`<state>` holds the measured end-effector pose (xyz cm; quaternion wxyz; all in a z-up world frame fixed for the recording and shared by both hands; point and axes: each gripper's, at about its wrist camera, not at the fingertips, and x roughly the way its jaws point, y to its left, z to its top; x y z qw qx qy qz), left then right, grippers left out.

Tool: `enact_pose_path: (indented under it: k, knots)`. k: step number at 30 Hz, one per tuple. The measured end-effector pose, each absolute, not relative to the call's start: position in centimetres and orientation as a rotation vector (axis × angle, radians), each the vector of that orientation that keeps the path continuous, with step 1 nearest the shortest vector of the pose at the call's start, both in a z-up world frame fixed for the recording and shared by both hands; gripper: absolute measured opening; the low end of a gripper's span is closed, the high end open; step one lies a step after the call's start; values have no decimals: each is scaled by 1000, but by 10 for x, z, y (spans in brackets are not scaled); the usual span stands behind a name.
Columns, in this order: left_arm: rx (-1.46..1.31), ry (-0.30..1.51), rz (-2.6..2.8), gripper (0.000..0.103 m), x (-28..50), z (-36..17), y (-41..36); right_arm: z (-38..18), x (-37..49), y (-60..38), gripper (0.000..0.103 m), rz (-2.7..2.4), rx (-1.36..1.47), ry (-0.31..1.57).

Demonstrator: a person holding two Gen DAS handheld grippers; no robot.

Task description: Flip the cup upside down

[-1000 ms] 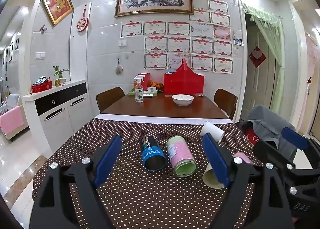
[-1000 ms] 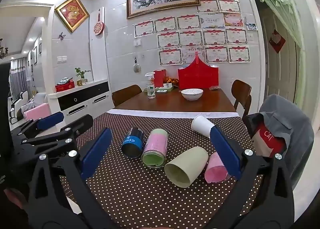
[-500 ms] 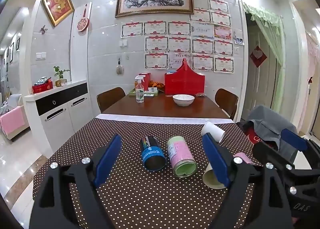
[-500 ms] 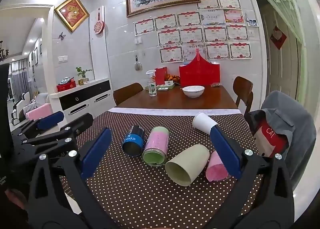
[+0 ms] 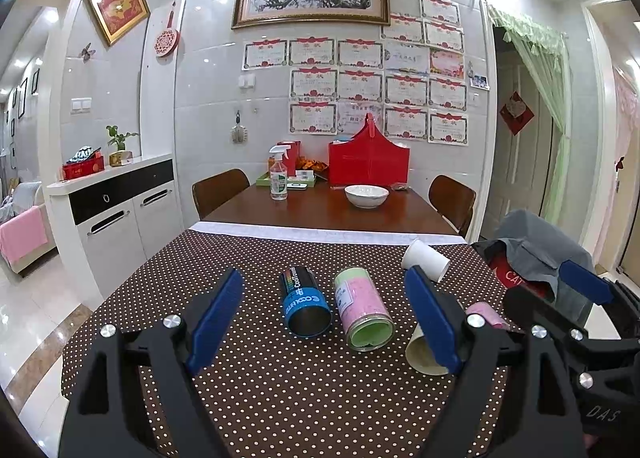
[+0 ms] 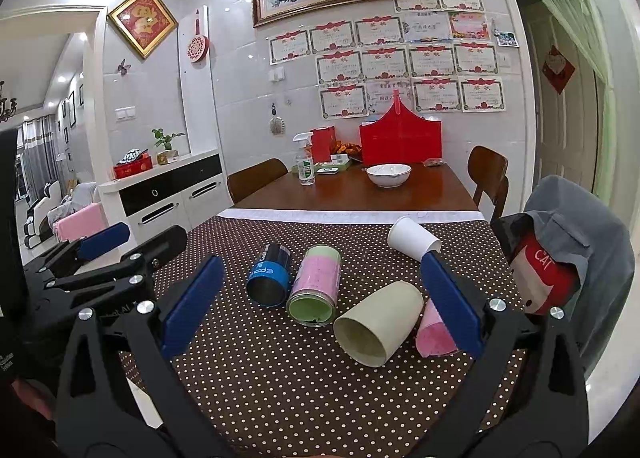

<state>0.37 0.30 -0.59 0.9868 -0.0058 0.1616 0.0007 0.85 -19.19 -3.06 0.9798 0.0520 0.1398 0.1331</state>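
Cups (image 6: pixel 379 324) lie sideways, pink one (image 6: pixel 433 332) half-hidden behind spread right claw (image 6: pixel 320 308); left claw (image 5: pixel 326 316) spread.

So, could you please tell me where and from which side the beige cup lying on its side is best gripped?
Grip the beige cup across its mid-wall with the right gripper, probably from above. It lies on its side, mouth toward the camera, with the pink cup close on its right, so a level sideways approach looks cramped.

I hold both tongs side by side, low and level. My left tongs (image 5: pixel 324 316) gape wide with nothing between the blue pads (image 5: pixel 216 314). My right tongs (image 6: pixel 322 304) stand just as wide apart, gripping nothing.
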Motion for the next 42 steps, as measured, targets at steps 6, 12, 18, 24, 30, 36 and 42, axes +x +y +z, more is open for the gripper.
enact_pose_path:
  k: [6,12,18,24,30,36,42]
  knots:
    - [-15,324,0,82,3,-5,5,-29,9,-188,97,270,99,283]
    - [-22,322,1,82,2,-6,10,-26,8,-188,97,277,99,291]
    - [-23,320,-1,82,1,-5,10,-25,8,-187,97,277,100,292]
    - [-28,313,-2,82,0,-4,11,-23,7,-188,97,284,107,292]
    - [-27,320,-5,82,2,-4,9,-23,7,-188,97,281,107,296]
    - [-22,328,-1,82,5,-3,8,-23,12,-189,97,284,114,321]
    - [-18,323,-3,82,4,-3,7,-21,11,-189,97,277,98,314]
